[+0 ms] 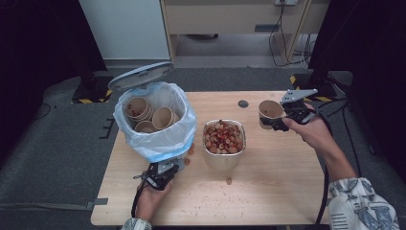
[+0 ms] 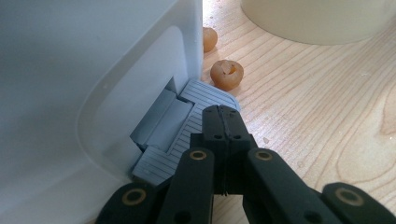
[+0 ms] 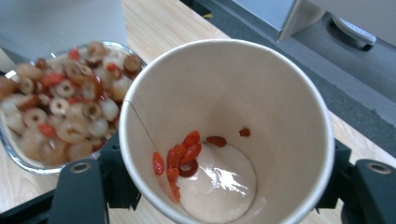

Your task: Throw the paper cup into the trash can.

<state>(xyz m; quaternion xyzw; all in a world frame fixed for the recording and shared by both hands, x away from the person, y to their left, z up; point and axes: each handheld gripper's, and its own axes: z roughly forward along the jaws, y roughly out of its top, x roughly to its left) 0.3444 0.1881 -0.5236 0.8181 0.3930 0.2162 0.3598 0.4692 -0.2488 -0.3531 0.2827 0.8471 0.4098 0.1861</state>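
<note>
Cup first: the tan paper cup (image 1: 269,111) is clamped around its wall by the right gripper (image 1: 282,120) above the table's far right part, tipped so its long axis leans and its mouth faces left toward the metal tray of red and pale dried fruit (image 1: 223,137). In the right gripper view the cup (image 3: 229,126) holds a few red berries (image 3: 180,158) stuck near its pale bottom.

The left gripper (image 2: 223,140) has its jaws pressed together with nothing between them, tips resting on the grey ribbed foot pedal (image 2: 187,126) of the white pedal bin (image 1: 158,120), whose lid (image 1: 140,75) stands raised.

More cups sit in the bin's blue-white liner; its base is hidden behind the bag. Two brown round fruits (image 2: 227,74) lie beside the bin, possibly longans.

Crumbs dot the light wooden table (image 1: 268,191); grey carpet surrounds it.
</note>
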